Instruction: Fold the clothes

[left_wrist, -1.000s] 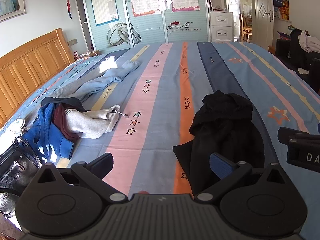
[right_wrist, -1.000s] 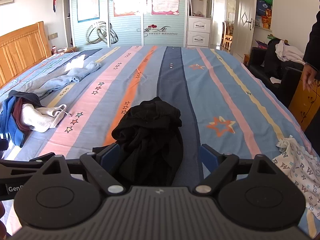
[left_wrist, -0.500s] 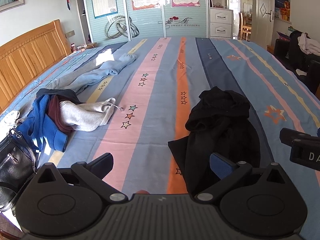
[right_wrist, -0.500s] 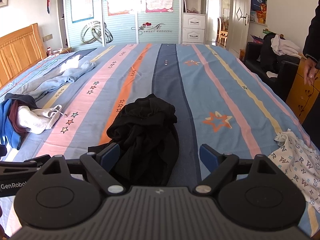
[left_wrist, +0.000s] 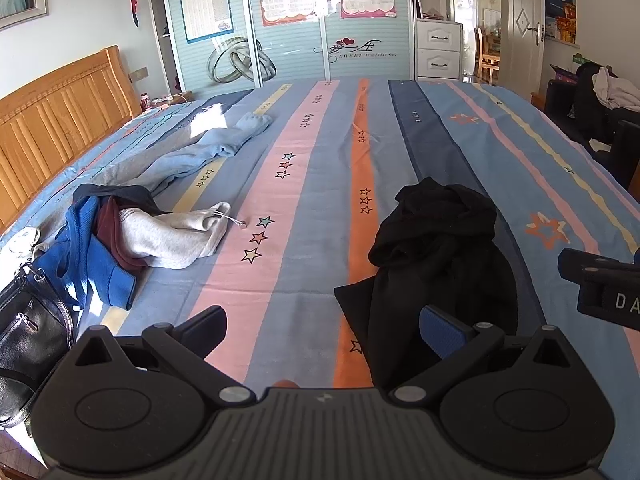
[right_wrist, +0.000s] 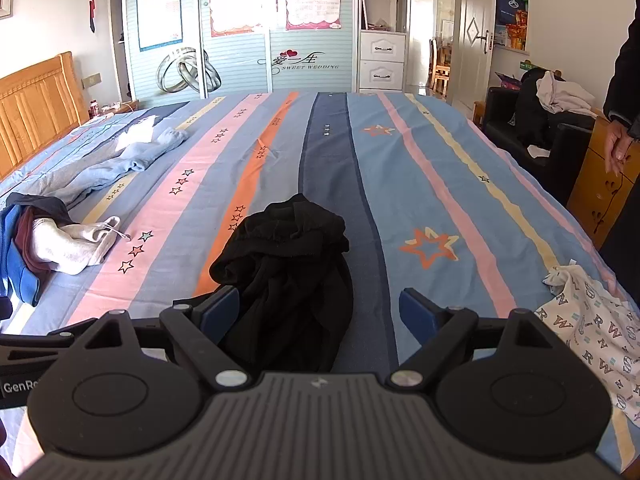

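A crumpled black garment (left_wrist: 436,248) lies on the striped bedspread (left_wrist: 304,208), in the middle near the front edge. My left gripper (left_wrist: 322,320) is open just before it; the garment's left hem shows by the blue pad of the right finger (left_wrist: 440,330). In the right wrist view the black garment (right_wrist: 288,264) lies straight ahead. My right gripper (right_wrist: 319,306) is open over its near end, and the pads do not press on it. Each gripper's body shows at the edge of the other's view.
A heap of blue, maroon and grey clothes (left_wrist: 120,240) and a black handbag (left_wrist: 28,332) lie at the left. A light-blue garment (left_wrist: 208,152) lies farther back. A white letter-print cloth (right_wrist: 592,320) is at the right edge. A person's hand (right_wrist: 616,148) hangs beside the bed.
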